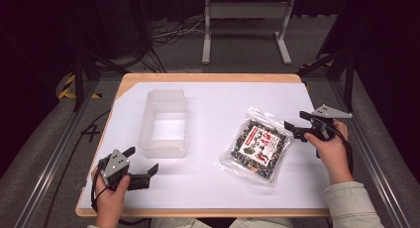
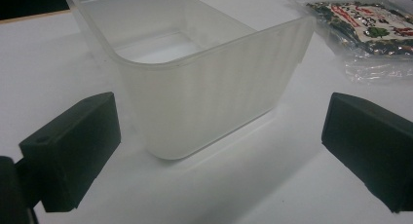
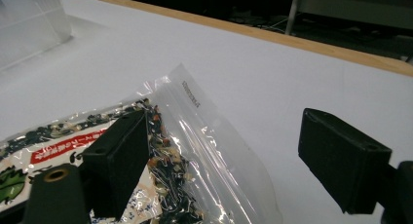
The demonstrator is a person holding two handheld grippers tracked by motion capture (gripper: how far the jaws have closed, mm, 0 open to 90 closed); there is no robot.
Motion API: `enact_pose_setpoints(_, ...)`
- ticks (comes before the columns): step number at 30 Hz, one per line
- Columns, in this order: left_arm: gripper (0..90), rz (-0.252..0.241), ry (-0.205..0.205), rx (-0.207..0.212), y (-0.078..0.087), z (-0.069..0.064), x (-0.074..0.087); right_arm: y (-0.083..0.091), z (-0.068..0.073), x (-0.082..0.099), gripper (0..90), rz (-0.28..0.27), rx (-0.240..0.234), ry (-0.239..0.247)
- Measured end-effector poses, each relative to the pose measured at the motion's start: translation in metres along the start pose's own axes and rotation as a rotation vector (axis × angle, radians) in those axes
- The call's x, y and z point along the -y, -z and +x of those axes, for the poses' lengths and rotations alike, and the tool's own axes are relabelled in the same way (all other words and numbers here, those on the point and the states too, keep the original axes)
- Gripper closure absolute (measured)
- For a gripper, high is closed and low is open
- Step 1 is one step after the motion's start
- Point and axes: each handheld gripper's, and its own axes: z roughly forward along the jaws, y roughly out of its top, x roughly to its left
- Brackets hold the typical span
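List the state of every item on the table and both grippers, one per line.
Translucent plastic bin: upright, open-topped, empty.
Clear sealed snack bag with red label: lying flat on the white table cover.
Left gripper: open, near the bin, holding nothing.
Right gripper: open, at the bag's edge, not gripping.

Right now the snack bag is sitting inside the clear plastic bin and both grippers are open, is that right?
Not quite. The snack bag lies flat on the white table to the right of the clear plastic bin, which is empty, as the high view shows. The left gripper and the right gripper are indeed open.
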Motion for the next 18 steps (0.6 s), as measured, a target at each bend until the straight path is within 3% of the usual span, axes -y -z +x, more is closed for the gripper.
enact_pose_setpoints(6,1.7,-0.018,0.018,0.026,-0.001,-0.001,0.0,-0.007,-0.004,0.009,19.2,0.038,0.0,-0.014)
enact_pose_setpoints(13,1.8,-0.026,0.014,0.019,-0.001,-0.001,0.0,-0.015,-0.007,0.019,19.2,0.093,-0.019,-0.058)
enact_pose_setpoints(18,1.3,-0.05,0.039,0.047,-0.003,-0.003,-0.001,-0.016,-0.009,0.022,29.3,0.132,-0.035,-0.08)
